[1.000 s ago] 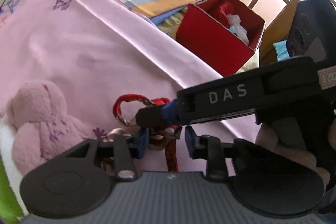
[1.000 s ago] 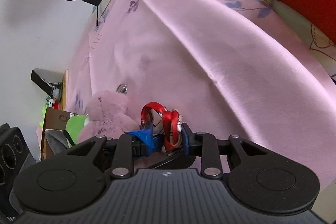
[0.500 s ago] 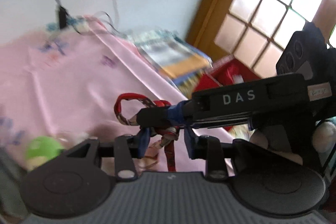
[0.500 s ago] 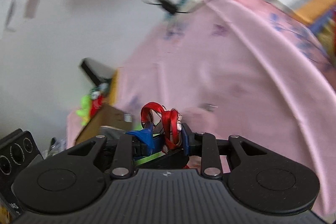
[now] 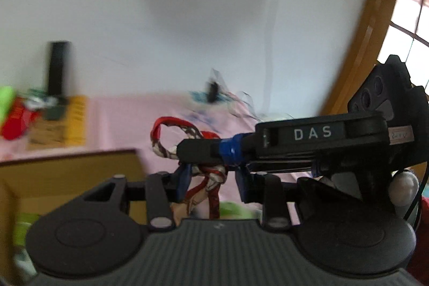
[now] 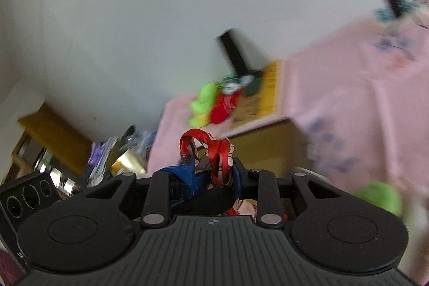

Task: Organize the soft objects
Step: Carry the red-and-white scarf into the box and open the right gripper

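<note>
Carrying, on the left, a red patterned scarf (image 5: 195, 152) bunched between the left gripper (image 5: 211, 180)'s blue-padded fingers (image 5: 185, 178), which are standing a little apart around the cloth; unable to tell whether actually pinching it. Hanging in loops clear of the pink-sheeted bed (image 5: 128, 122), near a brown cardboard box (image 5: 69, 176) at the bed's left edge. Crossing from the right, the right gripper (image 6: 211, 173), clenched on the same scarf (image 6: 214, 152), one red loop rising above its fingers (image 6: 187, 176). Judging the scarf light, limp and probably slick: likely slipping or trailing if pinched by a single layer. Gripping the gathered middle, where folds stack thick, looking safest, with loose tails kept off the box rim.
</note>
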### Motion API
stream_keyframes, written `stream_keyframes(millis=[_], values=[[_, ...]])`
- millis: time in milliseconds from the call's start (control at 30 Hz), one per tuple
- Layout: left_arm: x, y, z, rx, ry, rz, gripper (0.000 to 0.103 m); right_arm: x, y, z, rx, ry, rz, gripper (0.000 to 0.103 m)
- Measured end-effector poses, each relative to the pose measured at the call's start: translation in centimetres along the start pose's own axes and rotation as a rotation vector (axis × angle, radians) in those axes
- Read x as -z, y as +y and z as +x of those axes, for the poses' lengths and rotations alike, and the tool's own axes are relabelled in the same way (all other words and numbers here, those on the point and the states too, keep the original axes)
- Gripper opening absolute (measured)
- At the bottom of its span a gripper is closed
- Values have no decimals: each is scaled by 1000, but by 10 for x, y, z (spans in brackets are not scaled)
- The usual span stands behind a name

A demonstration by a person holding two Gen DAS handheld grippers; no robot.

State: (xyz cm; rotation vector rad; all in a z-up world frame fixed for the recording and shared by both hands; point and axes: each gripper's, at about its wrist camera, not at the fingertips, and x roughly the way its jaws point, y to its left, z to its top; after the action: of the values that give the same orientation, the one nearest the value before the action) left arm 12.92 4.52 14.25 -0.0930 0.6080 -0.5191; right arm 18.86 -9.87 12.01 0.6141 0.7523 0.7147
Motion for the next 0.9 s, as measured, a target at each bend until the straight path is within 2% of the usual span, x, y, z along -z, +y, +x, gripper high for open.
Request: stream_keyframes(millis=[167, 300, 400, 533, 700, 733, 833, 900], values=[[-8, 63, -40, -119, -69, -35, 28, -10, 42, 76, -75, 60, -76, 11], [-4, 116, -56, -194, -74, -80, 28, 1, 61, 135, -86, 117, -98, 11], [5, 152, -60, -239, -45, -111, 28, 16, 65, 173, -76, 170, -90, 11], [28, 198, -53, -296, 39, -169, 28, 46, 60, 218, -27, 260, -58, 11], [63, 237, -42, -343, 157, -224, 27, 74, 50, 246, 30, 349, -12, 11], [69, 243, -40, -345, 177, -237, 29, 78, 49, 250, 47, 363, -10, 12], [80, 251, -41, -354, 217, -254, 49, 84, 46, 256, 104, 393, -4, 14], [83, 253, -42, -362, 229, -252, 51, 83, 44, 258, 133, 400, 5, 14]])
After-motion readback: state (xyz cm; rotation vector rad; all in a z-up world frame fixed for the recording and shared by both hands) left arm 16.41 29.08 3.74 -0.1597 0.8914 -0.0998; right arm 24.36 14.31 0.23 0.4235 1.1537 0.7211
